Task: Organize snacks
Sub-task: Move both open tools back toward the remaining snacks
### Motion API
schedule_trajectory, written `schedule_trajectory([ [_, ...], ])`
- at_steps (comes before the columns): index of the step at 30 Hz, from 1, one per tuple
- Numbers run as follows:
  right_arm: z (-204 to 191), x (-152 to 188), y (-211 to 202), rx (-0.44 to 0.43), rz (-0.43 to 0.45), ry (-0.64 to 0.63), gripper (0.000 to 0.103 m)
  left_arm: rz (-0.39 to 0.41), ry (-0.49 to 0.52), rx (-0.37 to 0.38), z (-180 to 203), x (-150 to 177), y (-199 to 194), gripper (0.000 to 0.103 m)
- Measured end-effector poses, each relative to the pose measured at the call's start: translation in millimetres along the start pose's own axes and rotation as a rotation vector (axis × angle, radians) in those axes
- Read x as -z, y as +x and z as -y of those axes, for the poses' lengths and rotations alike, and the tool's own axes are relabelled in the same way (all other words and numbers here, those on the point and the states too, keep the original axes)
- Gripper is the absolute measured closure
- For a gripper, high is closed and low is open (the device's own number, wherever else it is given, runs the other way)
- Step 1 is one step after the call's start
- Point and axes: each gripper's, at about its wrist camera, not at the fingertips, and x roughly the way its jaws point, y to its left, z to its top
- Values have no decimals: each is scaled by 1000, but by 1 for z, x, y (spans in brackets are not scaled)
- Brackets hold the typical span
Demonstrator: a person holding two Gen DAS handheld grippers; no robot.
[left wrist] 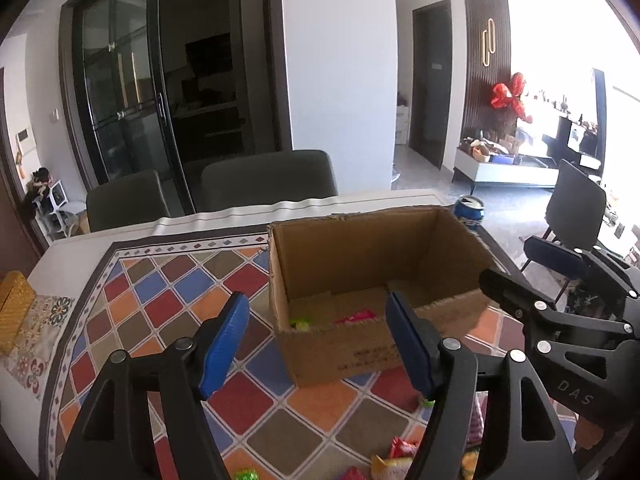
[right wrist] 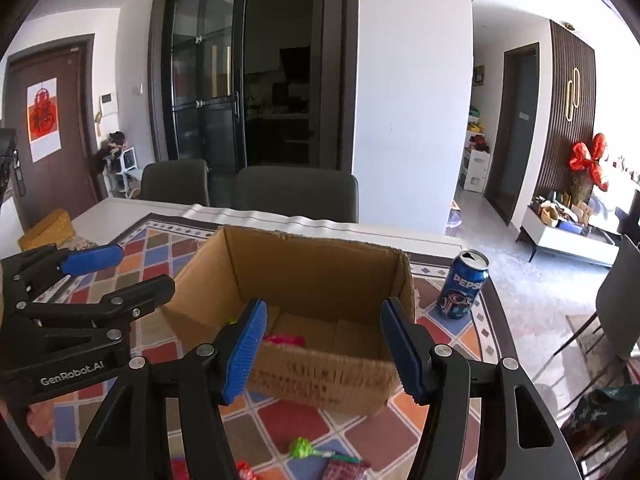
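Both hand-held grippers, left (left wrist: 316, 344) and right (right wrist: 322, 350), wide, empty, before cardboard box (right wrist: 320, 376). Next: drop to green lollipop (right wrist: 302, 449) nearside of box, pinch stick squarely.

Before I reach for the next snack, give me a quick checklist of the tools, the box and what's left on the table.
1. Left tool empty, jaws apart: ok.
2. Right tool empty, jaws apart: ok.
3. Cardboard box upright, top open: ok.
4. Snacks already in the box, a pink packet on its floor: ok.
5. Table cleared of snacks: not ok; a green lollipop and wrapped sweets lie in front of the box.
6. Blue can standing clear, to the right of the box: ok.
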Motion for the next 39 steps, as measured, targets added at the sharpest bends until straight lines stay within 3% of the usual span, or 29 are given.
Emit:
schedule_trajectory([
  [8, 1, 16, -45, -16, 24, 41, 42, 30, 13, 30, 10, 16, -45, 27],
  [11, 1, 25, -57, -8, 19, 47, 37, 34, 15, 34, 13, 24, -60, 26],
  [22, -10, 65, -88, -24, -35, 42, 37, -6, 15, 55, 21, 68, -91, 25],
  [39, -28, 146, -86, -75, -270, 72, 37, -198, -31, 95, 27, 141, -83, 25],
])
